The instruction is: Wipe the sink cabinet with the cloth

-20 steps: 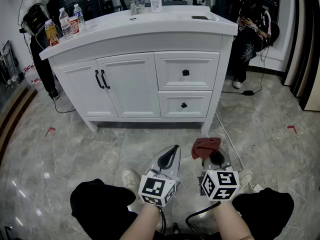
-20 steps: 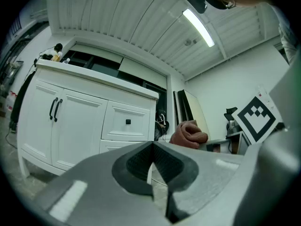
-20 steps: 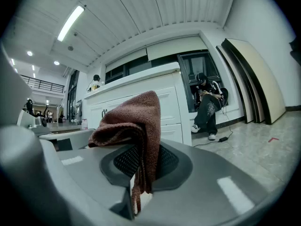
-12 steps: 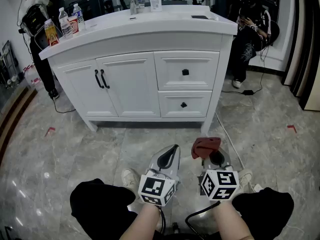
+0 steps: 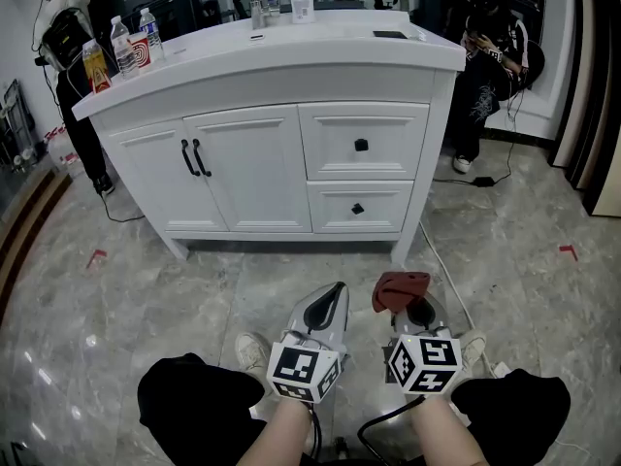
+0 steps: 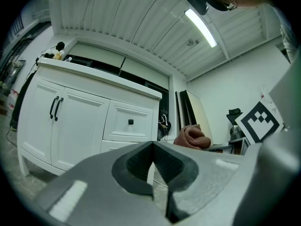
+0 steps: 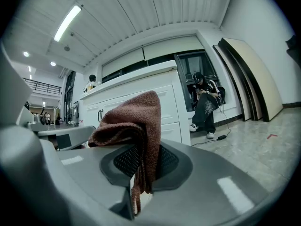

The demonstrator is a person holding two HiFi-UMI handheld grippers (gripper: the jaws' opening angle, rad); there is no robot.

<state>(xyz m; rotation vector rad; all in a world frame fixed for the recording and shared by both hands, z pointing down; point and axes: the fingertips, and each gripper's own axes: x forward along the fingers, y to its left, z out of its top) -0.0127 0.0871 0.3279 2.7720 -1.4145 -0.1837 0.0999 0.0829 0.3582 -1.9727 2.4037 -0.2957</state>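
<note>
The white sink cabinet (image 5: 291, 153) stands ahead, with two doors on the left and two drawers on the right; it also fills the left gripper view (image 6: 80, 121). My right gripper (image 5: 408, 299) is shut on a reddish-brown cloth (image 5: 399, 287), which drapes over its jaws in the right gripper view (image 7: 134, 126). My left gripper (image 5: 333, 294) is shut with nothing in it, held low beside the right one. Both hover above the floor, well short of the cabinet front.
Bottles (image 5: 121, 51) and a can stand on the countertop's left end, a soap dispenser (image 5: 302, 3) and faucet at the back. A person (image 5: 490, 56) sits at the right of the cabinet, another stands at the far left. A cable (image 5: 441, 260) runs across the marble floor.
The view has shifted slightly; both grippers stay almost still, with the cloth held the same way.
</note>
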